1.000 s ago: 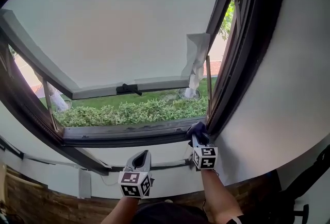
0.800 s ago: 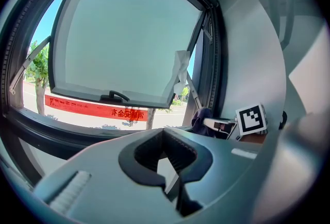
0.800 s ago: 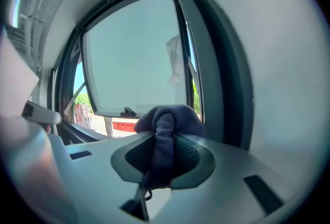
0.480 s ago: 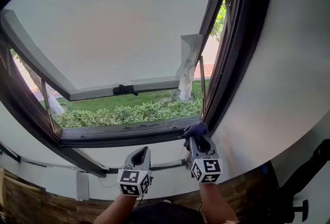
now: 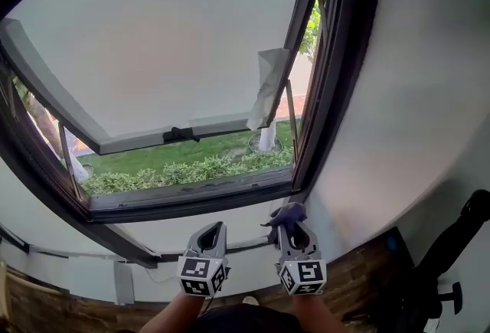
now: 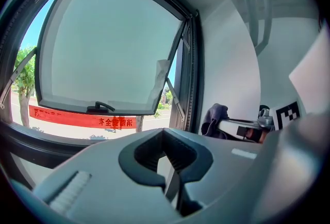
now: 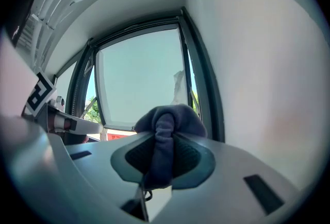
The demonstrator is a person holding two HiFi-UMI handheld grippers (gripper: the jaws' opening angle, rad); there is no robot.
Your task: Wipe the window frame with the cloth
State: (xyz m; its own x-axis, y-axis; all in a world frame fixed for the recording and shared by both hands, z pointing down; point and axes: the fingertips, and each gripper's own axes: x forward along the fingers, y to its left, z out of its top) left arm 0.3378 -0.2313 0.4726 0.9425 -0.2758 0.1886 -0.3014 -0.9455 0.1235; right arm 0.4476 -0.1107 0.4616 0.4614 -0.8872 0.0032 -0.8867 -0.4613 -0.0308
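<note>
Below the window frame's (image 5: 191,205) lower right corner | right gripper (image 5: 291,226) clenched on the dark blue cloth (image 5: 285,212); cloth bunched over its tips, near the frame | left gripper (image 5: 212,232) beside it; jaws together, nothing between | sash (image 5: 153,56) tilted outward

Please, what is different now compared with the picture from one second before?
The right gripper, shut on the cloth, drew back from the lower right corner of the window frame toward the person, and the cloth now seems to be off the frame. The left gripper stayed low, shut and empty. The window stayed open.
</note>
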